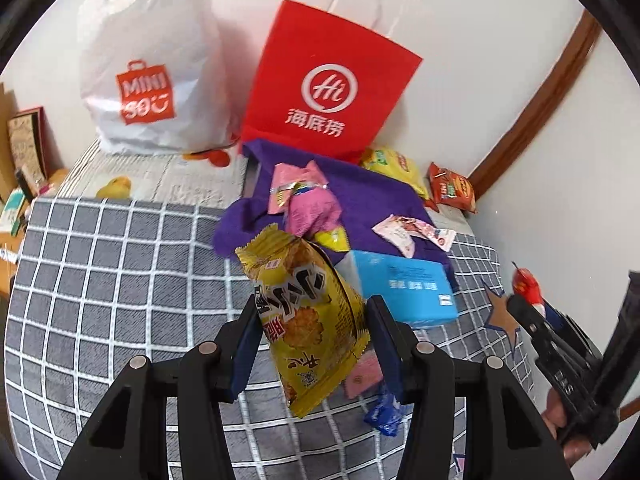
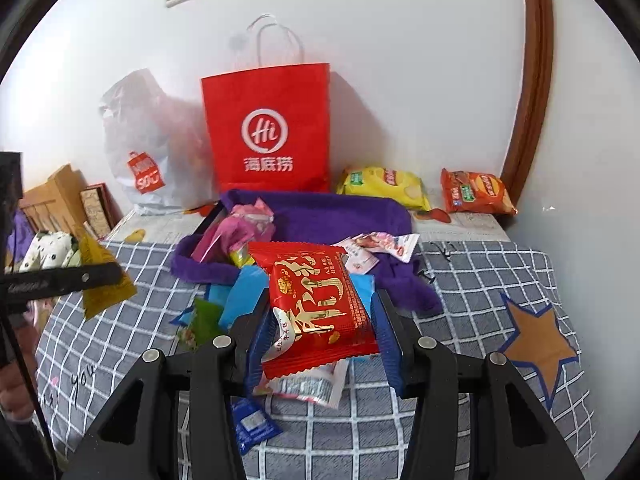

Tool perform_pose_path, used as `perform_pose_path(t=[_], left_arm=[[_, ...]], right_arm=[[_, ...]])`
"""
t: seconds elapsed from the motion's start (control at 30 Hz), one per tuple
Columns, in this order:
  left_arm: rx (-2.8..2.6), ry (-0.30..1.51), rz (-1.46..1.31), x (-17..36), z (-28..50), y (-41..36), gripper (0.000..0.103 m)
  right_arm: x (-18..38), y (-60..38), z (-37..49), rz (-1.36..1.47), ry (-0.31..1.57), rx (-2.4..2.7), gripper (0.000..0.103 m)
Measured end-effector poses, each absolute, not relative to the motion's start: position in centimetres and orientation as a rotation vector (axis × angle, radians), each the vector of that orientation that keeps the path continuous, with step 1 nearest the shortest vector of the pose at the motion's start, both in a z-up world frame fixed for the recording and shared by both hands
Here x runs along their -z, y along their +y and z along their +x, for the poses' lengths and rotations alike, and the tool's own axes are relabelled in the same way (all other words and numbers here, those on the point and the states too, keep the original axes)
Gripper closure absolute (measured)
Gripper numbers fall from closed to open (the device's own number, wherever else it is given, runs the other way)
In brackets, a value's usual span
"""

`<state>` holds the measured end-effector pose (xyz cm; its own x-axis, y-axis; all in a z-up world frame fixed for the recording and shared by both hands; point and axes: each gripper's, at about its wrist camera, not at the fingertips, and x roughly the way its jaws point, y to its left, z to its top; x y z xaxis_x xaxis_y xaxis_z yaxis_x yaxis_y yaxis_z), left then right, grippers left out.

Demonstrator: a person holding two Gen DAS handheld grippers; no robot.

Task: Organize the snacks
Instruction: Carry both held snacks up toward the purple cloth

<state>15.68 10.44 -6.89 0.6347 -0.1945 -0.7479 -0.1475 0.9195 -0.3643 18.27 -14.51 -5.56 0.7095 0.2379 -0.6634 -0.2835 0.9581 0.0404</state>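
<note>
left gripper [image 1: 312, 344] is clamped on a yellow snack bag [image 1: 308, 320], held up over the checkered bed [image 1: 120, 280]. right gripper [image 2: 320, 332] pinches a red snack pack [image 2: 316, 308] above the bed's middle, near the purple cloth [image 2: 340, 216]

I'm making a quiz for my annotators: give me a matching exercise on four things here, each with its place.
Things:
1. yellow cracker packet
2. red snack packet
3. red paper bag
4. orange chip bag

Places:
A. upright against the wall
B. between the left gripper's fingers
C. lying by the wooden trim
D. between the right gripper's fingers

Pairs: 1-B, 2-D, 3-A, 4-C
</note>
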Motion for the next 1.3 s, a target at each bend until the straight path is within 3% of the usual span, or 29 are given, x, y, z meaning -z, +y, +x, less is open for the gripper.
perform_pose_path(t=[0.63, 1.03, 1.3], left_arm=[[0.057, 0.843, -0.372, 2.0, 23.4, 8.6, 0.053], [0.062, 0.859, -0.340, 2.2, 30.5, 9.2, 0.053], [0.059, 0.910, -0.323, 5.3, 33.5, 9.7, 0.053]], right_arm=[[2.7, -12.8, 27.0, -0.042, 0.675, -0.314, 0.056], [1.7, -10.0, 33.2, -0.058, 0.657, -0.347, 0.056], [5.0, -8.2, 36.6, -0.093, 0.735, -0.393, 0.056]])
